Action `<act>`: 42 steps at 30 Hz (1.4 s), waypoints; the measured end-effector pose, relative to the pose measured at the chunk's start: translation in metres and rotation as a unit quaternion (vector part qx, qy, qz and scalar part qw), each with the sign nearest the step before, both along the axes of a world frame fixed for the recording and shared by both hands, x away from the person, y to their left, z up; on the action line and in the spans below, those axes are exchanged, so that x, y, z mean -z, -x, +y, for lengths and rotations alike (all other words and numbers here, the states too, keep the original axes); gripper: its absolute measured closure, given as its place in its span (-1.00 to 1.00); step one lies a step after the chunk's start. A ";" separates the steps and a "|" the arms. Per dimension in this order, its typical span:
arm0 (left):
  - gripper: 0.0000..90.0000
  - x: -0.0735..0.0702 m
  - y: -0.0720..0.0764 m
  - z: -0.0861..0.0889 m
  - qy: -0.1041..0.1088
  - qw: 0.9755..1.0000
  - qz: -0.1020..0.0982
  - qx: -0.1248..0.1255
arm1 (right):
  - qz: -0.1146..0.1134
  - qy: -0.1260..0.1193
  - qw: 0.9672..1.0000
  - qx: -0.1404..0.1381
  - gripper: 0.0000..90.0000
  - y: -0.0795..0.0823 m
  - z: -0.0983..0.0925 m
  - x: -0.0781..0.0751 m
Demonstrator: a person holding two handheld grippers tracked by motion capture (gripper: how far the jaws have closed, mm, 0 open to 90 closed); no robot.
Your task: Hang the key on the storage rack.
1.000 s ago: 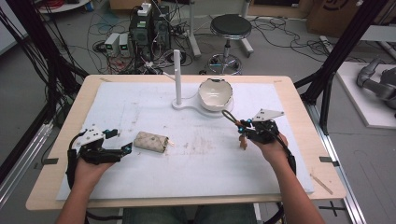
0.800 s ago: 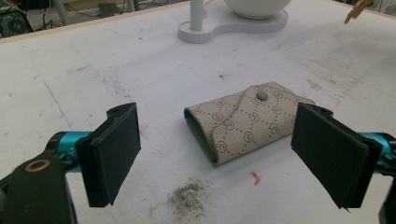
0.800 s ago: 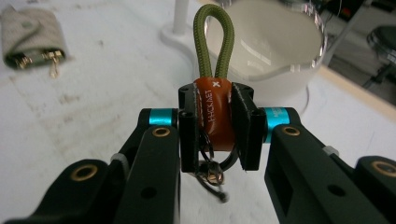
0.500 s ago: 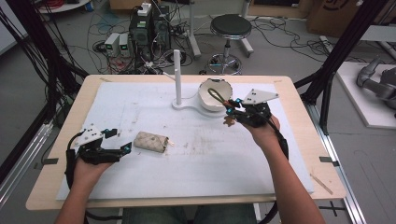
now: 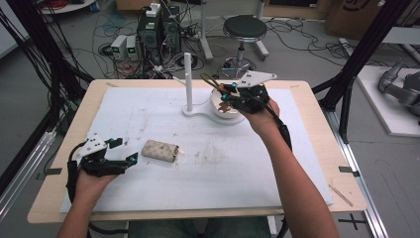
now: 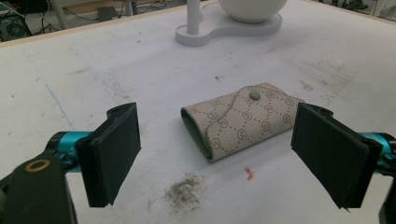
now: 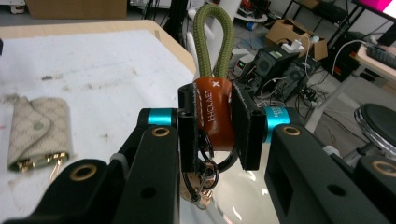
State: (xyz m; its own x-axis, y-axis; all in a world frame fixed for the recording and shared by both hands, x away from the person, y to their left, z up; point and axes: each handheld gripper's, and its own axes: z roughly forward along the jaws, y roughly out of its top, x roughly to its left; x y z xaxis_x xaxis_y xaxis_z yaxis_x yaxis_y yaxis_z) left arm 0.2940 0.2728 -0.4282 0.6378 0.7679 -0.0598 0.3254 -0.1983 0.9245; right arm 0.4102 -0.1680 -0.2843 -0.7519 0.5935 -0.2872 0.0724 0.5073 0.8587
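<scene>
While the right tool is gripping an olive-looped keychain above the white bowl, bare table is lying open nearby. Resting near the table's front-left edge, the left tool is gaping wide around the patterned key pouch, untouched.

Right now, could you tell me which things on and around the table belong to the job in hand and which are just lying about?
In the job:
- keychain with olive cord loop, clamped in the right gripper
- white stand with its bowl
- patterned key pouch, in front of the open left gripper

Lying about:
- stool
- electronics boxes on the floor
</scene>
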 end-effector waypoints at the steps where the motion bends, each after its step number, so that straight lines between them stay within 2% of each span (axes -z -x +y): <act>1: -0.65 0.000 0.000 0.000 0.001 1.000 0.000 -0.001 | 0.001 0.004 1.000 -0.002 0.66 -0.004 0.008 -0.005; 6: -0.65 0.000 0.003 0.003 0.000 1.000 0.000 -0.004 | -0.005 0.003 1.000 -0.008 0.66 -0.011 0.023 -0.010; 10: -0.65 0.000 0.006 0.006 0.001 1.000 -0.001 -0.009 | -0.007 0.014 1.000 -0.013 0.65 -0.018 0.039 -0.013; 15: -0.65 0.000 0.007 0.010 0.000 1.000 -0.002 -0.012 | -0.001 0.029 1.000 -0.012 0.65 -0.025 0.054 -0.006; 19: -0.65 0.001 0.008 0.012 0.001 1.000 -0.001 -0.014 | 0.007 0.034 0.999 -0.007 0.65 -0.028 0.057 -0.002; 20: -0.65 0.001 0.008 0.012 0.001 1.000 -0.001 -0.013 | -0.002 0.036 0.999 -0.010 0.65 -0.031 0.057 -0.001; 23: -0.65 0.001 0.007 0.013 0.001 1.000 0.000 -0.014 | 0.006 0.037 0.999 -0.009 0.65 -0.032 0.060 0.001; 27: -0.65 0.002 0.007 0.013 0.002 1.000 0.001 -0.016 | 0.004 0.055 0.998 -0.004 0.65 -0.035 0.064 0.006; 29: -0.65 0.002 0.007 0.013 0.001 1.000 0.001 -0.016 | 0.010 0.059 0.998 -0.001 0.64 -0.036 0.066 0.008; 32: -0.65 0.002 0.007 0.013 0.002 1.000 0.001 -0.016 | 0.014 0.059 0.998 0.009 0.47 -0.039 0.067 0.011; 34: -0.65 0.002 0.007 0.013 0.002 1.000 0.001 -0.016 | 0.011 0.049 0.998 0.022 0.10 -0.038 0.066 0.013; 35: -0.65 0.002 0.007 0.013 0.001 1.000 0.001 -0.015 | 0.017 0.046 0.998 0.030 0.02 -0.038 0.065 0.013; 37: -0.65 0.002 0.006 0.013 0.001 1.000 0.001 -0.014 | 0.027 0.036 0.998 0.033 -0.06 -0.038 0.063 0.013; 42: -0.65 0.002 0.006 0.012 -0.001 1.000 0.002 -0.014 | 0.030 0.017 0.999 0.035 -0.18 -0.028 0.051 0.010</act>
State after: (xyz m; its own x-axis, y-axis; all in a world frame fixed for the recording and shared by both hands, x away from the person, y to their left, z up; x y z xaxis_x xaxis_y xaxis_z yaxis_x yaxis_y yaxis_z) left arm 0.2880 0.2851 -0.4300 0.6158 0.7855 -0.0610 0.3340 -0.1901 0.9232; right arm 0.4378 -0.1170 -0.2945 -0.7258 0.6354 -0.2634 0.1598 0.5282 0.8339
